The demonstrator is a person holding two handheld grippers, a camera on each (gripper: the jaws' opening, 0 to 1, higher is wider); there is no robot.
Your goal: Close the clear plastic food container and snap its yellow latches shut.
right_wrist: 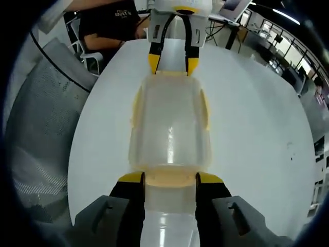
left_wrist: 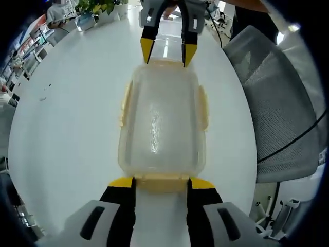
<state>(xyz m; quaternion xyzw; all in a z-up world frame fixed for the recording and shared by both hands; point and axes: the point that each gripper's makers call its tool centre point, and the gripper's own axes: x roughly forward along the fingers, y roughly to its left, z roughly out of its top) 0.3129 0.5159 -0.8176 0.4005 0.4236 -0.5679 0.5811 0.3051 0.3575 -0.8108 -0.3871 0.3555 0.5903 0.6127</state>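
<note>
A clear plastic container with its lid on lies lengthwise on the white table. Yellow latches run along its long sides. My left gripper is open, and the near end latch fills the gap between its yellow-tipped fingers. At the far end my right gripper stands open over the other end latch. In the right gripper view the same container lies between my right gripper, astride its end latch, and my left gripper opposite.
A grey mesh chair stands close to the table edge on one side. A person in a black shirt sits beyond the table. Potted plants stand at the far edge.
</note>
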